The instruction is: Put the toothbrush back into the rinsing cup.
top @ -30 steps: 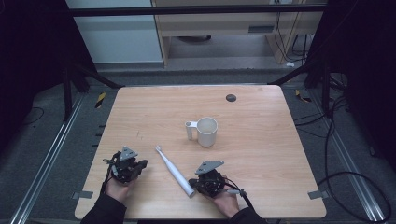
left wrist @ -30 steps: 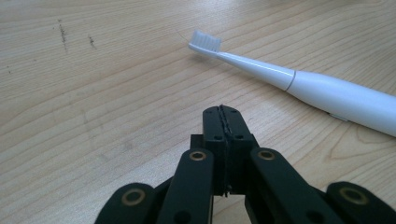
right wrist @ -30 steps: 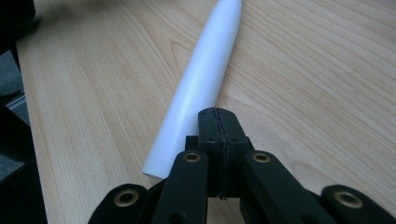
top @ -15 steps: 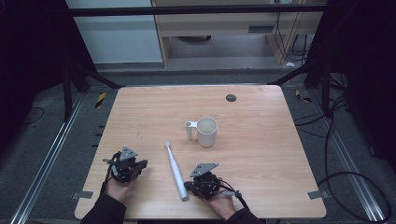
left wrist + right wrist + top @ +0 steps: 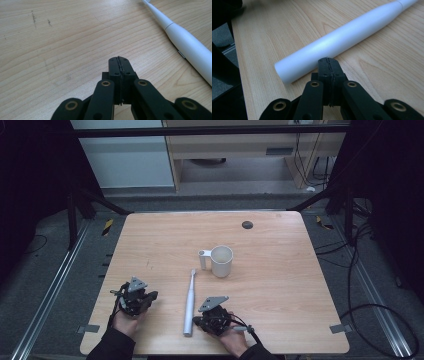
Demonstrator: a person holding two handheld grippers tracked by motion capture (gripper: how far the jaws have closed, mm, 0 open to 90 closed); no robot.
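The toothbrush (image 5: 189, 303) lies flat at lower centre of the desk (image 5: 280, 285), below the cup (image 5: 221, 261). Both the left gripper (image 5: 150, 296) and right gripper (image 5: 196, 321) have jaws together, empty; nothing is lifted yet.

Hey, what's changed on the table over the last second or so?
The white electric toothbrush has swung round: a second ago it lay slanting with its head up toward the left, now it lies nearly straight, head toward the mug. The right gripper, jaws shut, sits against its butt end and has shifted slightly. Nothing was gripped. The left gripper, also shut, and the mug stayed put.
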